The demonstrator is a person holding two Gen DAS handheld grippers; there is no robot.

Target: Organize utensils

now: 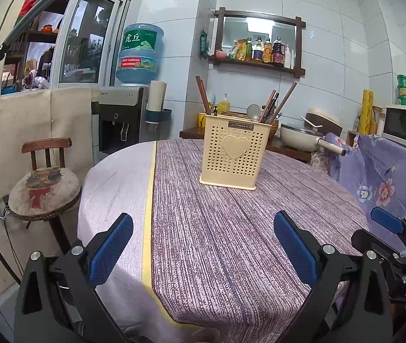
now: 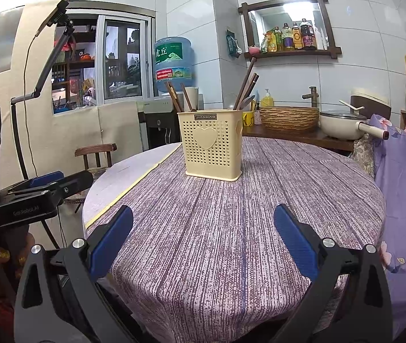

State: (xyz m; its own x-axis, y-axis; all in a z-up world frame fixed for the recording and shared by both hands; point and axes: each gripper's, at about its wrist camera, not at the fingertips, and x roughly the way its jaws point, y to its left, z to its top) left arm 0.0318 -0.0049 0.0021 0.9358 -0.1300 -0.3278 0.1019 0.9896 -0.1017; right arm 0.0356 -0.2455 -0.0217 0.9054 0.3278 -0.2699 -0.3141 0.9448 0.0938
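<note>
Left gripper (image 1: 203, 245) and right gripper (image 2: 203, 240) both spread wide, empty, low at the table's (image 2: 231, 228) near edge. Utensil holder (image 2: 213, 143) stands upright straight ahead mid-table, well apart; chopsticks (image 2: 245, 88) and spoon (image 1: 253, 112) inside, handles up. Neither arm clearly nearer.

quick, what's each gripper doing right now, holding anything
Left gripper: open, holding nothing, above the table.
Right gripper: open, holding nothing.

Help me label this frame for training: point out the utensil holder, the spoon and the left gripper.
utensil holder (image 1: 235, 154): left wrist view, heart emblem on its front.
spoon (image 1: 253, 112): left wrist view, its bowl.
left gripper (image 1: 203, 245): left wrist view, between its open fingertips.
</note>
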